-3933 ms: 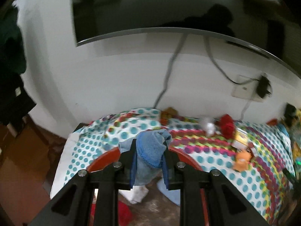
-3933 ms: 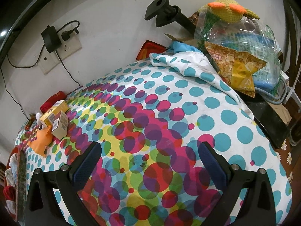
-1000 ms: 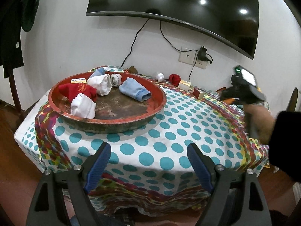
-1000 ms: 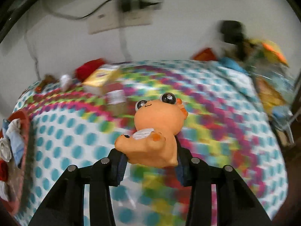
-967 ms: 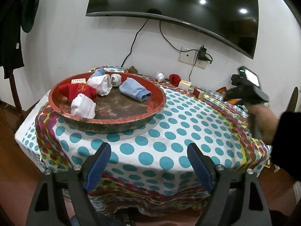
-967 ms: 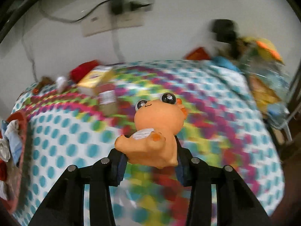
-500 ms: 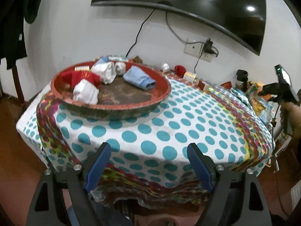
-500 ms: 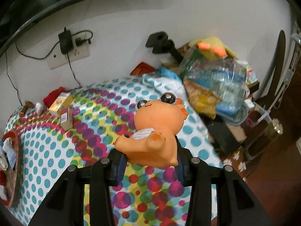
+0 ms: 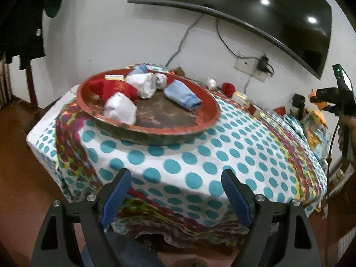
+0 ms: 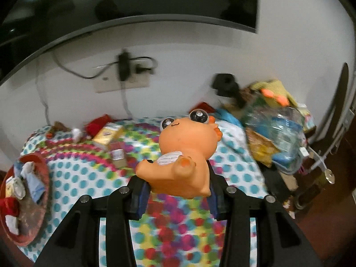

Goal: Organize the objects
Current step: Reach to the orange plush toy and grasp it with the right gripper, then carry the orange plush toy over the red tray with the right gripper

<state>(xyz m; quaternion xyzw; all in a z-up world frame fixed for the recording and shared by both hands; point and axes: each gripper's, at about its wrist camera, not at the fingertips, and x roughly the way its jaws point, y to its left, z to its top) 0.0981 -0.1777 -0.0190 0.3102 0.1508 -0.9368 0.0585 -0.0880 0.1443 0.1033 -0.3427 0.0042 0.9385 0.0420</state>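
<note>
Right wrist view shows the right gripper [image 10: 178, 191] clamped on an orange toy [image 10: 184, 155], its blue pads pressed to the toy's sides, held above the dotted tablecloth [image 10: 89, 178]. Behind the toy, near the far edge of the table, lie a yellow box [image 10: 109, 134] and a smaller box [image 10: 118, 155]; a bag pile [image 10: 273, 129] sits off the right end. The tray [image 10: 45, 178] is cut off at the left border, and the background is smeared.

Left wrist view gives what that one lacks: the whole red tray [image 9: 207, 120] at the table's left end, with red socks [image 9: 113, 87], white socks [image 9: 121, 109] and a blue sock [image 9: 182, 94] in it. The left gripper [image 9: 175, 191] hangs before the near edge, fingers spread wide with nothing between them. At the right border the other gripper appears only from the side, the toy [image 9: 320, 105] mostly hidden behind it.
</note>
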